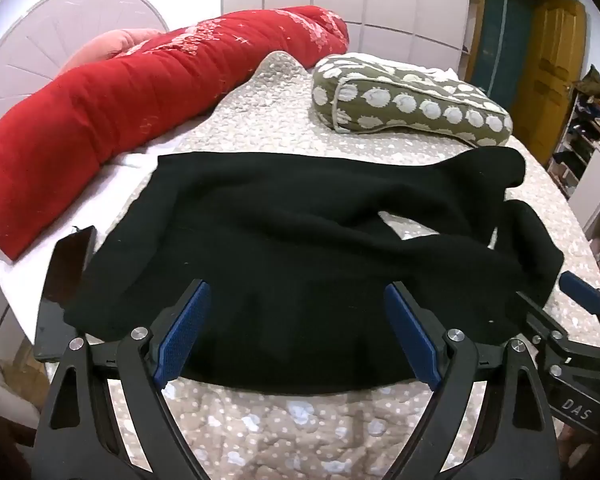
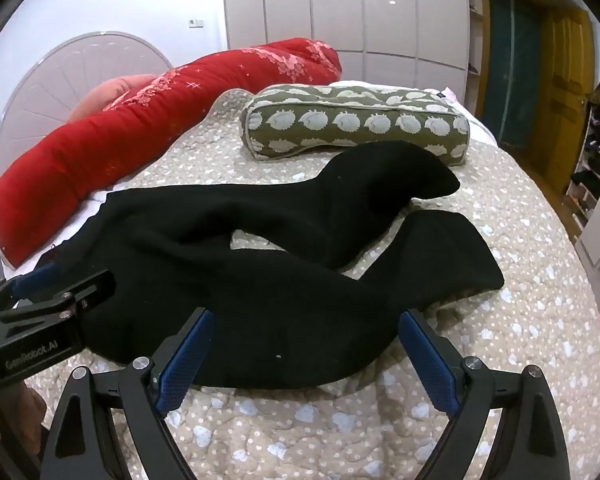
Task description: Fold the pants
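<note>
Pink pillow [image 1: 112, 42] at upper left mostly hidden behind the red bolster [image 1: 140, 92]. Dark phone [image 1: 62, 280] at left edge of the left wrist view partly covered by the black pants [image 1: 280, 240]. Shelf clutter [image 1: 588, 128] at right edge cut off, too small to tell apart.

Bed [image 1: 260, 432] has a beige quilted cover with pale spots. Black pants [image 1: 284, 248] lie spread near the near edge, legs splayed toward the right edge; a dark phone [image 1: 66, 276] sits just beside them at the left edge. Far side: long red bolster [image 1: 112, 120] along the left edge, olive patterned pillow [image 1: 412, 100] near the far right corner.
</note>
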{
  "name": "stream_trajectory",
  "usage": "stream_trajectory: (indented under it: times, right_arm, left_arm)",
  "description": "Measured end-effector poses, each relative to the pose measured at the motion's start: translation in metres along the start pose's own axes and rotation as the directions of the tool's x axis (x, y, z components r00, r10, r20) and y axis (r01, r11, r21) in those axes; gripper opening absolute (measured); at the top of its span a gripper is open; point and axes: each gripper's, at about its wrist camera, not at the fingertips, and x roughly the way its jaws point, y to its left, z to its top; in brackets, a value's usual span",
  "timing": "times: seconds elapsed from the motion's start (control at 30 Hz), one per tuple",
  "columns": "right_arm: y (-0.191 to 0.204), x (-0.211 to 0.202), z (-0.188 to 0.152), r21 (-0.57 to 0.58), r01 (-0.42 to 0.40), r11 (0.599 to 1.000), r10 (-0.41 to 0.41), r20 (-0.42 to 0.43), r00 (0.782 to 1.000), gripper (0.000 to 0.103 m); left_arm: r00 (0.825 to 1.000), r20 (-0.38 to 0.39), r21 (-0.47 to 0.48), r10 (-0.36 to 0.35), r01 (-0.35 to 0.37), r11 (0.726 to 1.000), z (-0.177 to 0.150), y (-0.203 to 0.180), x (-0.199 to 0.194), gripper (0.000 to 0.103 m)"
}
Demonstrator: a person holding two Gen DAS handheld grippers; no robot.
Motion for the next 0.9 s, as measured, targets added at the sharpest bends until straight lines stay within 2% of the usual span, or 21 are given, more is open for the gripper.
stream_trajectory:
  times: [0.23,0.9]
  right_arm:
    - [-0.004,0.001,-0.001,0.010,-0.007,1.000,0.007,-0.004,1.000,0.092]
    - [-0.004,0.009,0.000,0.021,-0.025,0.999,0.025,-0.024,0.999,0.092]
  left_arm:
    - [0.999,-0.004,-0.010,-0.040,0.040,0.999,0.000,-0.002,0.000,0.089]
    - [0.999,-0.037,-0.009,-0.012,0.012,1.000,-0.004,0.000,0.011,0.089]
